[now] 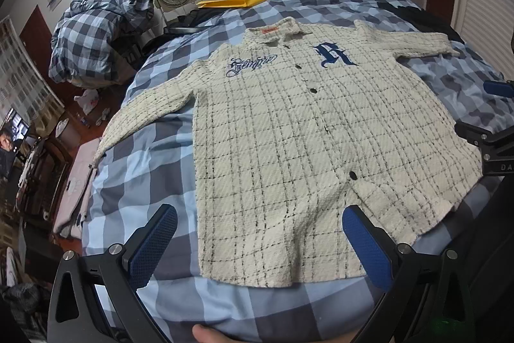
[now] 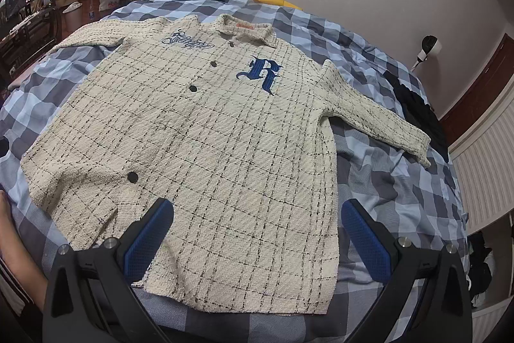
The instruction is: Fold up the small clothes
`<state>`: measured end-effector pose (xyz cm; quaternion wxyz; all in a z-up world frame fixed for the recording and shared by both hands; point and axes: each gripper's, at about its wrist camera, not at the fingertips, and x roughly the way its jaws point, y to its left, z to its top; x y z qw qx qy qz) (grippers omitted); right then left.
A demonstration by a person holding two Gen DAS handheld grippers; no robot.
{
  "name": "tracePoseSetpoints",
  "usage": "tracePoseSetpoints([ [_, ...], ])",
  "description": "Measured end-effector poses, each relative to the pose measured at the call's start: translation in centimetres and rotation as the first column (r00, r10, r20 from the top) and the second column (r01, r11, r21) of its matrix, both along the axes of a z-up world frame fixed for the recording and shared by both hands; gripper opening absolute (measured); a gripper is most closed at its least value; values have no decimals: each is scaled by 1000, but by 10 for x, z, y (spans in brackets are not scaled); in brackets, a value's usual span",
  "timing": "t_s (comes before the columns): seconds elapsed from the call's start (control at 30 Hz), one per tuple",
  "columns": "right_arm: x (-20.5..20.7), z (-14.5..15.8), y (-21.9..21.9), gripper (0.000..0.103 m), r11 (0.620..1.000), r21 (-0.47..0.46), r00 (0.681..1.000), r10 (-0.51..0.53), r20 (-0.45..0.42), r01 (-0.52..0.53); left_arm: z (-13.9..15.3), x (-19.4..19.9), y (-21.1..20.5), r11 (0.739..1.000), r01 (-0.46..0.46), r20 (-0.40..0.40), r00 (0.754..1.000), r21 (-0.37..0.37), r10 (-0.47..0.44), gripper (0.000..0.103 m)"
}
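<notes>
the cream checked shirt [image 1: 289,130] lies flat, face up, across the blue checked bedspread [image 1: 154,169], collar far, hem near, both sleeves spread out. no fold made yet, so it looks like everything is left. left gripper [image 1: 260,243] and right gripper [image 2: 257,240] hover above the hem, wide apart, holding nothing.

Rough cloth on soft cloth.
I see a nubbly woven shirt [image 1: 289,150] lying on the bedspread's [image 1: 154,169] smooth matt cotton.
</notes>
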<state>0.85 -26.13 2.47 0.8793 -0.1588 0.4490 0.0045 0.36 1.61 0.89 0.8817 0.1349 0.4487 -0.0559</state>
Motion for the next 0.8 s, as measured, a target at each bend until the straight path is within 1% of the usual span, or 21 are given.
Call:
tracePoseSetpoints([
  [0.3, 2, 0, -1, 102, 1000, -1, 1000, -1, -6, 1, 3, 0, -1, 1000, 5, 13, 1000, 0, -5, 103],
  [0.47, 2, 2, -3, 102, 1000, 15, 1000, -8, 7, 8, 9, 4, -2, 1000, 13, 3, 1000, -27, -13, 103],
  [0.5, 3, 2, -3, 102, 1000, 18, 1000, -10, 8, 10, 10, 6, -4, 1000, 18, 5, 1000, -13, -18, 103],
  [0.6, 3, 2, -3, 102, 1000, 22, 1000, -11, 11, 11, 20, 11, -17, 994, 68, 36, 997, 80, -71, 103],
  [0.67, 2, 1, -2, 102, 1000, 20, 1000, -9, 16, 9, 29, 13, -24, 990, 90, 66, 993, 109, -97, 103],
  [0.73, 3, 1, -2, 102, 1000, 20, 1000, -9, 18, 9, 35, 16, -28, 990, 97, 85, 991, 101, -106, 103],
  [0.8, 2, 1, -2, 102, 1000, 20, 1000, -10, 17, 9, 35, 20, -27, 993, 88, 84, 992, 73, -94, 103],
])
